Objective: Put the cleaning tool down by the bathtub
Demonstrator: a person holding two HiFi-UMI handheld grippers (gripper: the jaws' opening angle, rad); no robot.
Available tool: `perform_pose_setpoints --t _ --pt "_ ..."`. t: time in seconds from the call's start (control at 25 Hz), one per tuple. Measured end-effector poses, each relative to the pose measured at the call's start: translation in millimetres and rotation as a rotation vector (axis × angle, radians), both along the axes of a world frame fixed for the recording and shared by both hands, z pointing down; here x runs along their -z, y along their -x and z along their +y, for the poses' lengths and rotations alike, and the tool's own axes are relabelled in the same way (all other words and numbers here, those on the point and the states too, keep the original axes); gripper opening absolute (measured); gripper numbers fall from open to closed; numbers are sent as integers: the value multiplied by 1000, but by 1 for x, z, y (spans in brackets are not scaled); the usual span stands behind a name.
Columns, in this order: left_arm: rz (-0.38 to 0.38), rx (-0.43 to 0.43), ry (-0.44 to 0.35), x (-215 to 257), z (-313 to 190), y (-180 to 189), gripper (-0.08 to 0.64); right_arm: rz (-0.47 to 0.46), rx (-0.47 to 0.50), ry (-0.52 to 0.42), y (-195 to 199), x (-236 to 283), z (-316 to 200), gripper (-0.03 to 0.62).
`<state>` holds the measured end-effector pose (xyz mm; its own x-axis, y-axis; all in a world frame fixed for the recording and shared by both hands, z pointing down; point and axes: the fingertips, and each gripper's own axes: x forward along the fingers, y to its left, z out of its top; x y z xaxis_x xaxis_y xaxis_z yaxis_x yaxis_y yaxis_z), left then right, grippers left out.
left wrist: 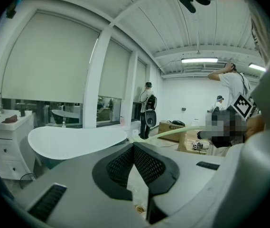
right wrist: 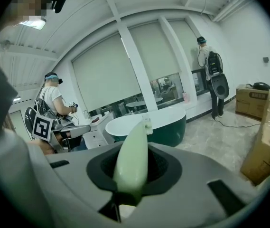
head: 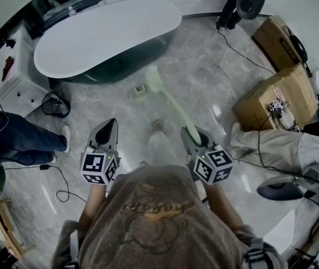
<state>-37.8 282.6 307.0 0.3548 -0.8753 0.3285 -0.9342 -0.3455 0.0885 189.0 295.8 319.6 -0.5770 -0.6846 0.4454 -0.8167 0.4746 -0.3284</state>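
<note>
The cleaning tool is a pale green long-handled brush (head: 167, 100). Its head (head: 153, 77) points toward the bathtub (head: 109, 35), which is white on top with a dark teal outside. My right gripper (head: 192, 132) is shut on the handle's near end, and the handle (right wrist: 134, 151) runs out between the pads toward the tub (right wrist: 172, 129). My left gripper (head: 110, 123) is shut and holds nothing; its tips (left wrist: 134, 147) meet, facing the tub (left wrist: 73, 139). The brush handle (left wrist: 172, 132) crosses the right of the left gripper view, held above the marble floor.
A white vanity cabinet (head: 13, 77) stands left of the tub, with a seated person (head: 24, 139) near it. Cardboard boxes (head: 277, 97) and another person's legs (head: 271, 144) are at the right. A small object (head: 140, 89) and cables (head: 243, 52) lie on the floor.
</note>
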Motion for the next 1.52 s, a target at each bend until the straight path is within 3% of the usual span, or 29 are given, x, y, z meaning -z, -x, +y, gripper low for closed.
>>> perform_pose_setpoints --t 0.56,1.0,1.52 --pt "-25 -4 23 2 -142 13 0 18 18 31 7 -2 -153 71" --pt "-31 79 29 6 -241 14 0 8 109 41 10 -2 -263 71" --pt "-13 169 11 2 -305 39 0 34 178 87 27 -21 -335 69"
